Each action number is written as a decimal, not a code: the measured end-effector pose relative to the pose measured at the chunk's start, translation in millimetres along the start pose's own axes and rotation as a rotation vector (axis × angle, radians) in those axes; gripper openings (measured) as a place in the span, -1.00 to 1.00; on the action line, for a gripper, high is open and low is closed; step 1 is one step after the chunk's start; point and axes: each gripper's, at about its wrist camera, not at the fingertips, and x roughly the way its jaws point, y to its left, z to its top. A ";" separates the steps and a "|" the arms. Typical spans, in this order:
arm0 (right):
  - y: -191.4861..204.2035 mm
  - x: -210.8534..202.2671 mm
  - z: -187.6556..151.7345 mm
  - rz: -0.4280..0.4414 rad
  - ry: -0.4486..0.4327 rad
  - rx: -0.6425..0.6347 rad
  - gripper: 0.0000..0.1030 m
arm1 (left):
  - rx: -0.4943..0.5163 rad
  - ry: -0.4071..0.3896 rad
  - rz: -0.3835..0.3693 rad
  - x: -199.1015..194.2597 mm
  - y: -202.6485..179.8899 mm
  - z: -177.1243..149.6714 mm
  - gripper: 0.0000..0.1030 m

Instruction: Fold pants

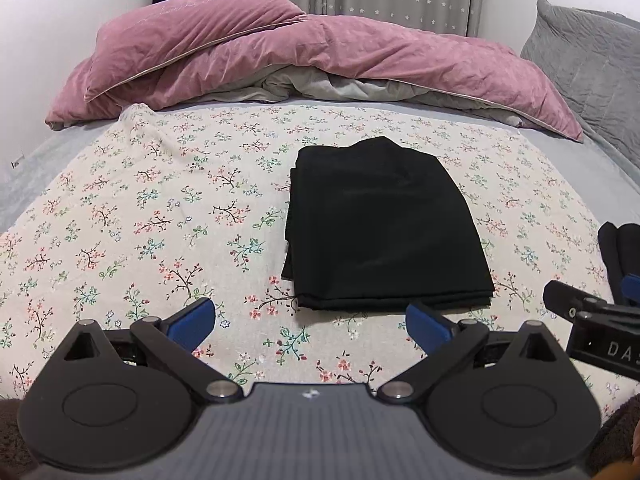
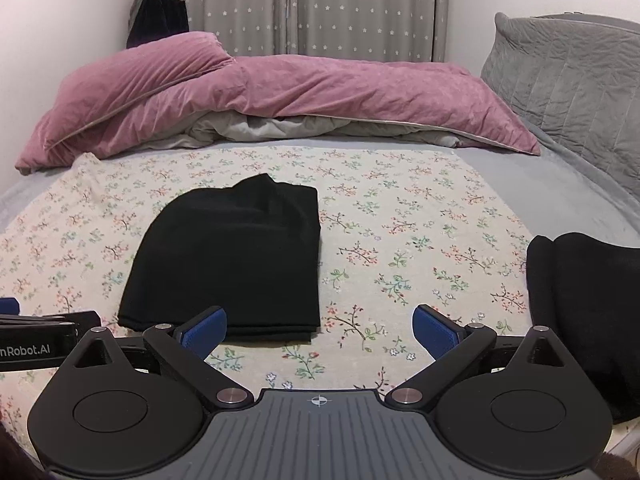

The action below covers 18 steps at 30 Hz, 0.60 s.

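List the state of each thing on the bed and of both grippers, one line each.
black pants: folded into a flat rectangle, lying on the floral sheet, not held.
floral sheet: spread flat, slightly wrinkled.
pink duvet: bunched up at the far side.
second black garment: in a pile at the right edge.
left gripper: open, empty.
right gripper: open, empty.

We see two wrist views, side by side, looking obliquely down across the bed [image 1: 120,208] from near; both share the folded black pants [image 1: 384,224] mid-frame.
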 end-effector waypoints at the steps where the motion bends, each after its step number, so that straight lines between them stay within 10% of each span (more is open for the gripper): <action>1: 0.1 1.0 -0.8 -0.005 0.004 -0.004 0.96 | 0.004 0.002 0.002 0.9 -0.8 -0.8 1.00; 18: 0.5 7.0 -10.3 -0.001 0.034 -0.004 0.96 | 0.047 -0.005 0.022 1.9 -8.7 -5.9 1.00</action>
